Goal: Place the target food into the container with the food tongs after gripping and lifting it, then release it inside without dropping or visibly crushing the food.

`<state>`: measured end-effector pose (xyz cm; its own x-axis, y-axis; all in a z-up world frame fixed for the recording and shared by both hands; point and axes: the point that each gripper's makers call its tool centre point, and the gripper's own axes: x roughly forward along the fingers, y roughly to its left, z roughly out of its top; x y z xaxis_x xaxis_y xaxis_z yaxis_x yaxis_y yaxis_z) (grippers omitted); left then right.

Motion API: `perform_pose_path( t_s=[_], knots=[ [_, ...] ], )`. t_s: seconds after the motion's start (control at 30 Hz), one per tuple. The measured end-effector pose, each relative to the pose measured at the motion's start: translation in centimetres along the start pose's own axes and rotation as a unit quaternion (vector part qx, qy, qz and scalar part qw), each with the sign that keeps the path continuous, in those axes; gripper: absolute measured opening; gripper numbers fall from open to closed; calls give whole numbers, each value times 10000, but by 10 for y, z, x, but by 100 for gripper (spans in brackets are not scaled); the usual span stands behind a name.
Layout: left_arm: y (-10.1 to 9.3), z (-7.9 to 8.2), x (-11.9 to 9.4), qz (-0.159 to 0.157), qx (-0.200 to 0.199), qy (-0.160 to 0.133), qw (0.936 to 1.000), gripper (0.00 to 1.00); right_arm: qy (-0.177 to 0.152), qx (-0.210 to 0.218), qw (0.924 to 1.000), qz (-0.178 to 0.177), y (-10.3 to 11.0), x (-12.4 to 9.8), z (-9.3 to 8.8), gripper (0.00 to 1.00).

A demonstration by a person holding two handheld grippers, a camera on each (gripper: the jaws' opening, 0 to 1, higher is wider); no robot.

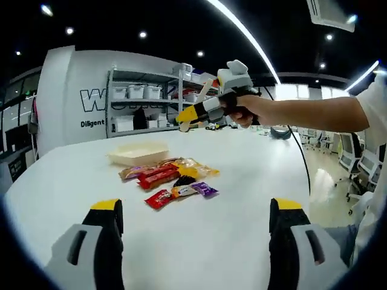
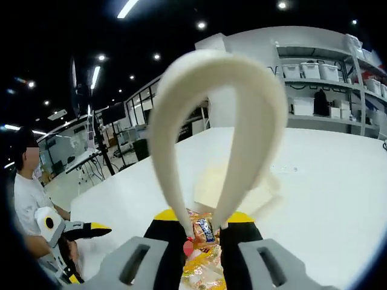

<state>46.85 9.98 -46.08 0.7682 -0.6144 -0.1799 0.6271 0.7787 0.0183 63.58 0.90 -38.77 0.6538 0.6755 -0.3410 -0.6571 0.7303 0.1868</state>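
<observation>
The right gripper (image 1: 188,113) is clenched on the cream tongs (image 2: 214,139), held in the air above the far side of the table (image 1: 254,181). The snacks (image 1: 172,178) lie in a loose pile on the table, below and nearer than the tongs, just in front of the tray (image 1: 139,153). The left gripper (image 1: 196,241) hovers released and empty, short of the pile. The right is nearer overhead; judged next move: straight down.

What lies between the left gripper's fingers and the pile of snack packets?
Bare white table. In the left gripper view, nothing sits between the left gripper and the snack packets.
</observation>
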Motion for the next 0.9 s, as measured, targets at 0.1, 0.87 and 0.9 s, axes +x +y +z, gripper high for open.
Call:
perform_pose_path(
  t_s=[0.1, 0.87, 0.9],
  knots=[
    [5, 2, -1, 105, 7, -67, 9999, 99, 27, -30, 10000, 32, -1, 7, 3, 14],
    [-3, 3, 5, -19, -323, -41, 9995, 99, 137, 40, 9999, -67, -26, 51, 18, 15],
    [-3, 4, 5, -23, -299, -52, 9995, 99, 150, 17, 9999, -83, -28, 53, 18, 15]
  ],
)
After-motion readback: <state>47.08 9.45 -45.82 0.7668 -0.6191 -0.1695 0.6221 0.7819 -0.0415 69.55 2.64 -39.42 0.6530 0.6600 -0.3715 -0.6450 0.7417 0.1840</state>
